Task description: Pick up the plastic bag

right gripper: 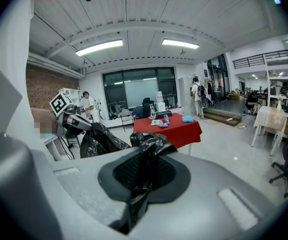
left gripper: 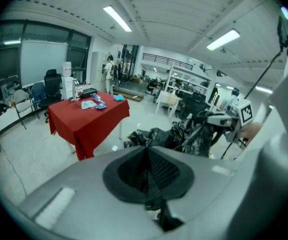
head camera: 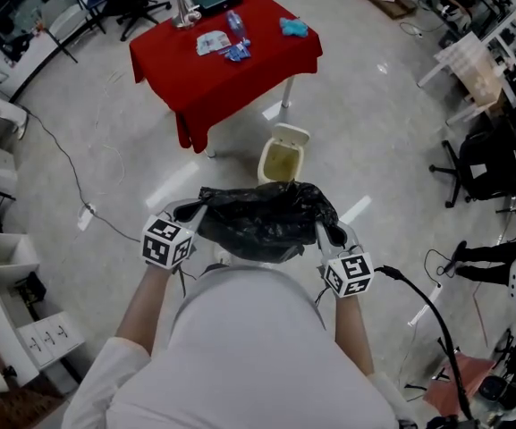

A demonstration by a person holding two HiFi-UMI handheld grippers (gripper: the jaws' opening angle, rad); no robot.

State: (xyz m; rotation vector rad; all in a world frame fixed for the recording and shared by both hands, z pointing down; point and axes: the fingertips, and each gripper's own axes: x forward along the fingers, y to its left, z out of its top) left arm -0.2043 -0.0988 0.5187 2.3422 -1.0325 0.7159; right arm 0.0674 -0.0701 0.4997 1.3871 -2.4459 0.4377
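Because the black plastic bag (head camera: 266,222) appears to be thin, limp, light and slippery film, it hangs crumpled in mid-air between the left gripper (head camera: 193,214) and the right gripper (head camera: 331,232), each clamped tight on a bunched fold at its edge, probably the surest hold.

Head camera looks down; all views share red table (head camera: 231,83).

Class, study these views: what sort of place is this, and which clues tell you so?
Probably an open-plan office or lab workspace. The clues are the wheeled office chairs, the cables trailing across the smooth floor, and the long strip lights overhead.
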